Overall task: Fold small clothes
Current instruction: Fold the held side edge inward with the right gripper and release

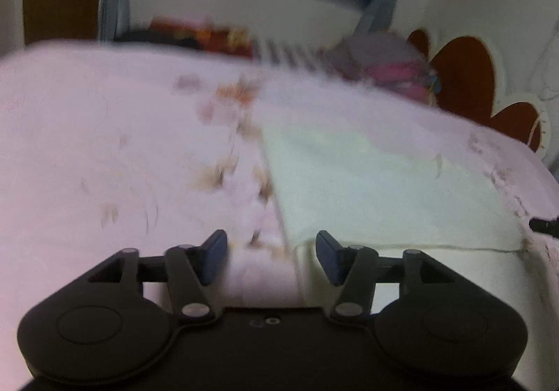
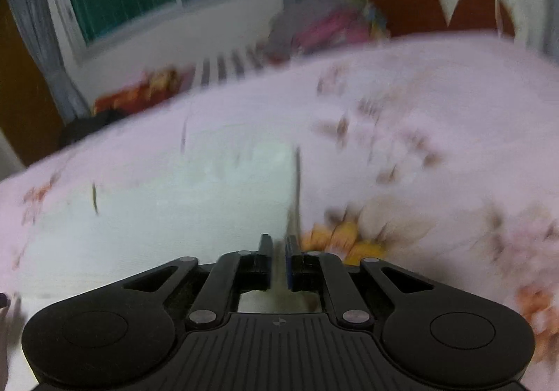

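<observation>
A pale, flat cloth (image 1: 367, 188) lies spread on the pink floral bed (image 1: 104, 132). The left tool (image 1: 271, 256) stands half open over its edge, gripping nothing; the right tool (image 2: 278, 263) is pinched narrowly on the cloth's lifted edge.

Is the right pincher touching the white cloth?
Touching. In the right wrist view the right gripper has its jaws nearly shut, with the edge of the white cloth running up between them, pinched by the pads.
</observation>
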Tool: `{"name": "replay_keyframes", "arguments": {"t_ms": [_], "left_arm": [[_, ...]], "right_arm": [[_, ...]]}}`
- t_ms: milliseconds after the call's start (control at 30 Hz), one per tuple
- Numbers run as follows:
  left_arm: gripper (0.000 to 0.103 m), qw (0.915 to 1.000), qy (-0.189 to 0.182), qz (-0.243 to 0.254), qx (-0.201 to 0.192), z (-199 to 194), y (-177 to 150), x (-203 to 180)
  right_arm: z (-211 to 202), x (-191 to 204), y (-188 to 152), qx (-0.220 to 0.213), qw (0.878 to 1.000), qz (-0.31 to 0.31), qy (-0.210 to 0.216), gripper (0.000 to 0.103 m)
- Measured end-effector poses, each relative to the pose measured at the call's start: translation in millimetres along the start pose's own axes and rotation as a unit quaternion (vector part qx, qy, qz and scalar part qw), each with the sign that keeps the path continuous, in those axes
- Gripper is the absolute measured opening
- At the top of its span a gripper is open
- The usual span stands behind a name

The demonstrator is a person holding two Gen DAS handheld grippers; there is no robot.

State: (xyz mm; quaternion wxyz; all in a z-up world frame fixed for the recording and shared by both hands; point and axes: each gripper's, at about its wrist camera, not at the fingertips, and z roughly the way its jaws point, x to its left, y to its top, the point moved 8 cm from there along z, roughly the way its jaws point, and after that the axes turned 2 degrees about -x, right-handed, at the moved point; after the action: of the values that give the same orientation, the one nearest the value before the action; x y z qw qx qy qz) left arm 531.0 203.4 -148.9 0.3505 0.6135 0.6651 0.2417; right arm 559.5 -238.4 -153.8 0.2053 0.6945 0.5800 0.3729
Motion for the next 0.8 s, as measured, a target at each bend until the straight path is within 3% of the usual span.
{"name": "replay_keyframes", "arguments": {"t_ms": [100,200,300,400,567,633,700,767,800], "left_arm": [[0.054,0.9988,-0.037,0.019,-0.025,3.6,12.9,-28.0],[0.054,0.9974,-0.061,0.039,0.001,32.8,10.1,-53.1],[0.054,0.9962,-0.059,0.029,0.057,59.7,-4.9,-49.2],[0.06,0.9959,-0.074,-0.007,0.051,58.1,9.2,-42.1],[0.062,0.9957,-0.073,0.044,0.036,100.2,48.3,-55.3],[0.063,0.9955,-0.065,0.048,0.048,124.9,60.5,-48.8],[0.06,0.9955,-0.049,0.034,0.074,141.8,63.3,-28.7],[0.055,0.9961,-0.047,0.019,0.072,138.9,67.8,-14.6],[0.055,0.9975,-0.04,0.012,0.058,130.2,71.8,-13.4]], "right_arm": [[-1.8,17.2,3.0,-0.001,0.999,-0.016,0.037,0.006],[19.8,37.4,-7.6,0.031,0.997,-0.044,0.055,0.006],[41.7,28.1,-19.9,0.068,0.996,-0.065,0.009,0.005],[30.7,13.0,-1.1,0.038,0.998,-0.057,-0.001,0.006],[53.1,35.1,18.5,0.047,0.995,-0.067,0.062,0.006],[68.7,44.9,18.4,0.06,0.992,-0.087,0.072,0.006],[85.2,32.9,22.4,0.069,0.992,-0.098,0.029,0.006],[96.8,5.4,26.1,0.086,0.992,-0.081,-0.043,0.006],[93.4,-0.8,31.0,0.08,0.993,-0.065,-0.05,0.006]]}}
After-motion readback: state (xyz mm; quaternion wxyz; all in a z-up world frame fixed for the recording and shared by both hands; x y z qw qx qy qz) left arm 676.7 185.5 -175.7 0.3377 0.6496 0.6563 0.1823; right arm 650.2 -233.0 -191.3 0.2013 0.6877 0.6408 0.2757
